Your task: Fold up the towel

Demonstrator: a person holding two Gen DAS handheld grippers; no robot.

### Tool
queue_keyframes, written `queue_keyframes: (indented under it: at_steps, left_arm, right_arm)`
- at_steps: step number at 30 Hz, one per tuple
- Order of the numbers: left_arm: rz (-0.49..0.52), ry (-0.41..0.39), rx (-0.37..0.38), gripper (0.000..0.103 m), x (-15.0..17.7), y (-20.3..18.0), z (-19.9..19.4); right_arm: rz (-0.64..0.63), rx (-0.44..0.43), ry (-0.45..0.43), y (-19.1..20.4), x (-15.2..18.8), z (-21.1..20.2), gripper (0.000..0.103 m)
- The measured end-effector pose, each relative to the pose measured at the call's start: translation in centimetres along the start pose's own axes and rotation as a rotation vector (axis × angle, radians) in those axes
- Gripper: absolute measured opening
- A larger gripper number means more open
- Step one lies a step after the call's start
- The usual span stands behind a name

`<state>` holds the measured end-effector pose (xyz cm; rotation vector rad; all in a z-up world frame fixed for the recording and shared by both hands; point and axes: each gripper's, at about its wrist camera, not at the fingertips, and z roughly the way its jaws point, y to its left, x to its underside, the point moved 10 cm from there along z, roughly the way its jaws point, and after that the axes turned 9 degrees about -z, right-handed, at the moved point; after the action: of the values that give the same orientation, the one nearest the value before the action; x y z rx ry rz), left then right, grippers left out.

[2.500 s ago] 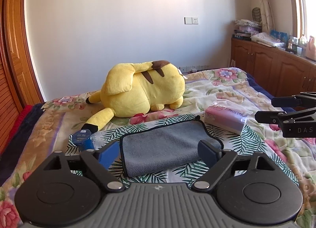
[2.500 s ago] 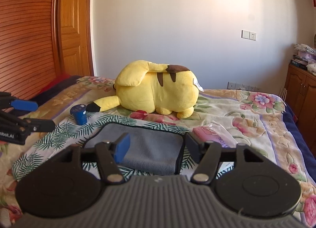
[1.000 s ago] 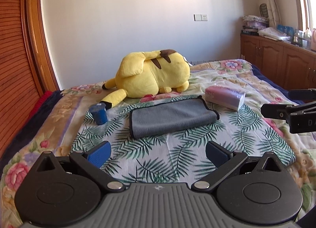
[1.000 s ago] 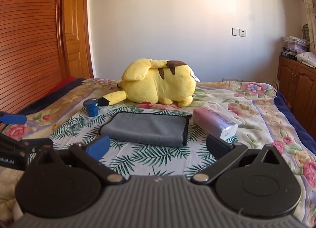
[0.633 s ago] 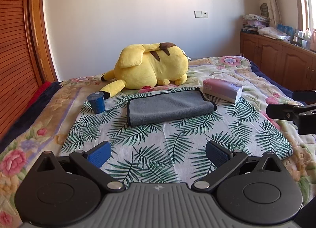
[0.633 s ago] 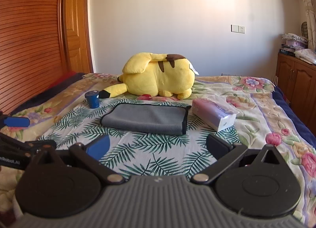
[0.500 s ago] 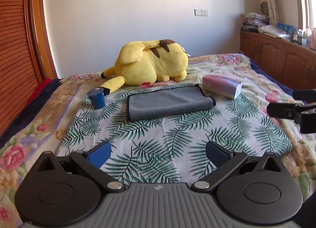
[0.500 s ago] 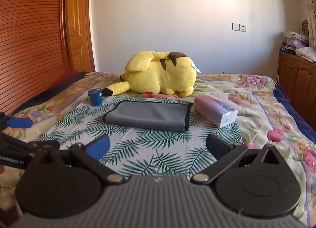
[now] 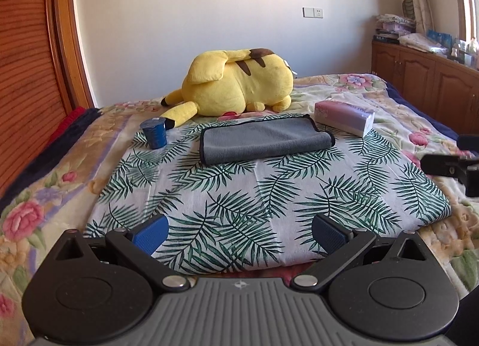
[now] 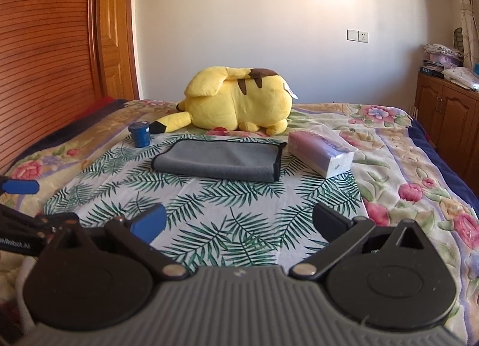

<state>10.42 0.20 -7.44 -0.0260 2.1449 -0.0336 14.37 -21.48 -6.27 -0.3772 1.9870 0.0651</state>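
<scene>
Both grippers pulling back from folded gray towel (image 9: 263, 140), now well apart from it. Left gripper (image 9: 239, 233) fingers staying wide apart, holding nothing. Right gripper (image 10: 239, 221) fingers wide apart too. Towel lying on palm-leaf cloth (image 9: 269, 196) on bed, between blue cup (image 9: 154, 132) and pink tissue pack (image 9: 344, 116), near yellow Pikachu plush (image 9: 239, 85).

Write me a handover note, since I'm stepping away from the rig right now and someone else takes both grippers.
Left gripper: open, empty, held back from the towel.
Right gripper: open, empty, also held back.
Gray towel: lies folded on the leaf-print cloth, between the blue cup and the pink tissue pack, in front of the yellow plush.
Done: the towel looks folded.
Left: judge whether another fold is wanted; otherwise nothing.
</scene>
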Motion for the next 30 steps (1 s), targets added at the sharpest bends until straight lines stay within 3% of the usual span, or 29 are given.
queue_keyframes:
  at_steps: [13,30]
  left_arm:
    - [-0.097,-0.049,0.000,0.087,-0.6,2.1,0.1]
    - [-0.059,-0.129,-0.010,0.087,-1.6,2.2,-1.2]
  right_arm:
    - [0.055,0.013,-0.012,-0.8,0.6,0.3,0.103]
    - [0.064,0.051,-0.069,-1.5,-0.1,-0.4,0.103]
